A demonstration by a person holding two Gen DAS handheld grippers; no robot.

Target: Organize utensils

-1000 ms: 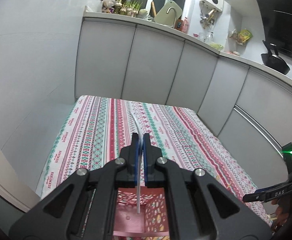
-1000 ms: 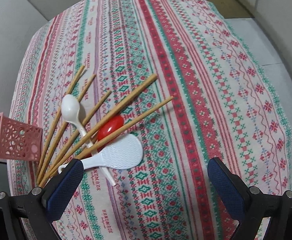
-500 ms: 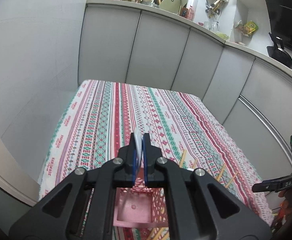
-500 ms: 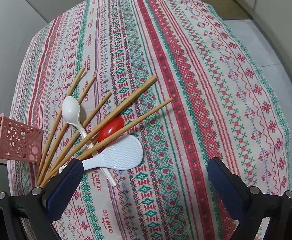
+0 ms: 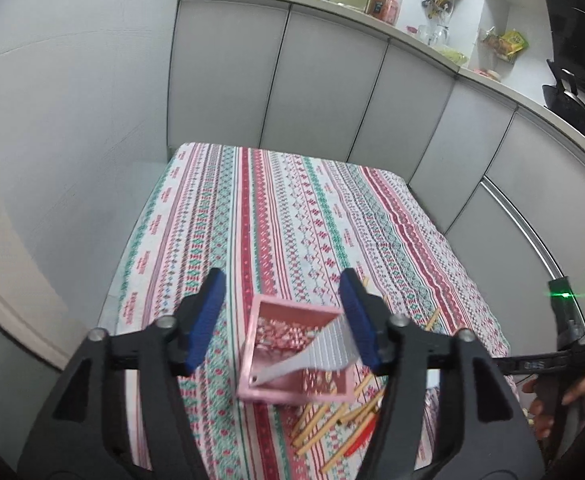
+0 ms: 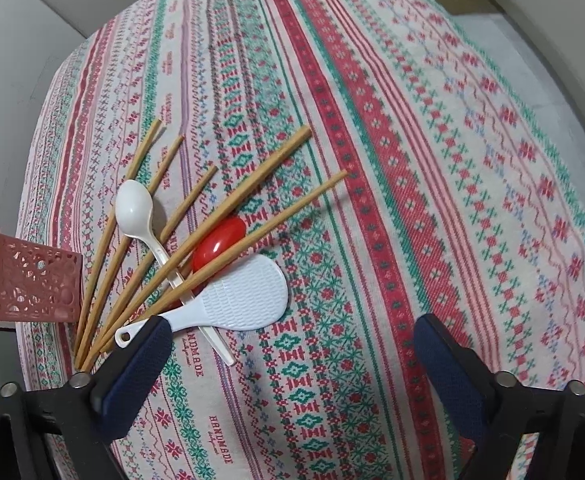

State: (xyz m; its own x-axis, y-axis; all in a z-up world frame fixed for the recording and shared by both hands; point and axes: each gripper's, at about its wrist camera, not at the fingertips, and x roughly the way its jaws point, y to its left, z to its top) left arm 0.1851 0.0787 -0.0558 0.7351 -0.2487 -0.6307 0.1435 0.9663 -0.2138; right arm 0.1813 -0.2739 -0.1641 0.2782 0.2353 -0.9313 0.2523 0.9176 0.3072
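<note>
Utensils [image 6: 196, 248] lie heaped near the table's left edge, beside the pink basket [image 5: 292, 354] where one white paddle [image 5: 316, 354] leans. Left gripper [image 5: 282, 320] hangs spread above the basket; right gripper [image 6: 288, 354] is spread too, and should pinch one chopstick [image 6: 252, 184] by its free end

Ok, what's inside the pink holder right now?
One white rice paddle leans in the pink holder, handle down, blade against the right rim. Nothing else shows inside, though the paddle covers part of the floor.
</note>
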